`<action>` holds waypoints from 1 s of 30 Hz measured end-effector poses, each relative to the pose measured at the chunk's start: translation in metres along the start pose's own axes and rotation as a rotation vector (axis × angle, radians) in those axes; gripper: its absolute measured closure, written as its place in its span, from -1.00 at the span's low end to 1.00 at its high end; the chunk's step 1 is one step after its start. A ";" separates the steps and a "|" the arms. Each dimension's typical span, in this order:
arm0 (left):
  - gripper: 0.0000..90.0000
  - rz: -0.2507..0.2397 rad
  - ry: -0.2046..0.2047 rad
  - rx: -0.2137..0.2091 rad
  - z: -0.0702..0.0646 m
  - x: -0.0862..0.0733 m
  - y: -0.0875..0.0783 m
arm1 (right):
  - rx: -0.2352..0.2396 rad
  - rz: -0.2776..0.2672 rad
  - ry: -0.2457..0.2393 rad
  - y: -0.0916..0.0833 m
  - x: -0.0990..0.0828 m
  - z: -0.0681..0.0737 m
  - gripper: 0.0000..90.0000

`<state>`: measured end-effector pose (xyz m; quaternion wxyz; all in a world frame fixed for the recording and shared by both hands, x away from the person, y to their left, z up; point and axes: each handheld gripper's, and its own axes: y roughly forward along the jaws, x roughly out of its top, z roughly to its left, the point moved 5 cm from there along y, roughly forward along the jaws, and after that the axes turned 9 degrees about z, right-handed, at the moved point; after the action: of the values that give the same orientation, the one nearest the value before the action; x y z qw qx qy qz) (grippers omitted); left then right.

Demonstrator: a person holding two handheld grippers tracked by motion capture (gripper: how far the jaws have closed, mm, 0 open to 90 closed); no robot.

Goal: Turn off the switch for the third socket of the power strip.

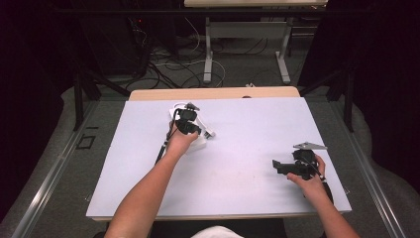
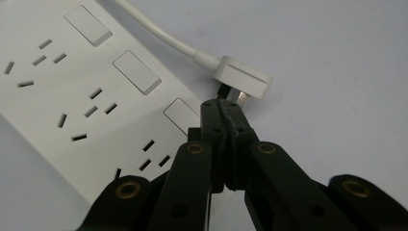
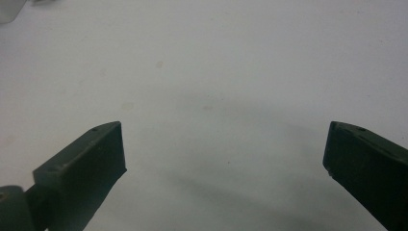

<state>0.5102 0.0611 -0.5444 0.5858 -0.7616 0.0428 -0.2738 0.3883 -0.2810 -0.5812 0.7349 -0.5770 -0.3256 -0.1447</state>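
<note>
Our left tool (image 2: 226, 103) is clenched at the plug's (image 2: 242, 78) prongs beside the power strip (image 2: 86, 96), near the tabletop's (image 1: 247, 163) far edge; we should lower gently, prongs aligned with slots. Right tool (image 3: 223, 144) rests released.

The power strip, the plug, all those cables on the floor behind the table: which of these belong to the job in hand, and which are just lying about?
In the job:
- power strip, white, lying flat
- plug on its white cord, beside the strip
- left gripper, jaws shut, tips right by the plug's prongs

Lying about:
- right gripper, jaws open over the bare table
- floor cables
- second table beyond
</note>
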 end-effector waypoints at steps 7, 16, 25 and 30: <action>0.99 0.005 -0.005 0.010 0.002 0.001 0.006 | 0.002 0.003 0.008 0.000 0.000 0.000 -0.99; 0.98 0.016 0.005 0.022 0.004 0.001 0.009 | 0.001 0.003 0.005 0.000 0.000 -0.001 -0.99; 0.94 0.018 0.021 0.026 -0.001 0.000 0.013 | 0.004 0.006 0.008 -0.001 -0.001 -0.001 -0.99; 0.94 0.008 0.017 0.033 0.000 0.001 0.012 | -0.001 0.002 0.003 0.000 0.000 -0.001 -0.99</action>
<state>0.5141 0.0573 -0.5550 0.5991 -0.7493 0.0463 -0.2784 0.3886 -0.2819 -0.5817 0.7352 -0.5776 -0.3238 -0.1449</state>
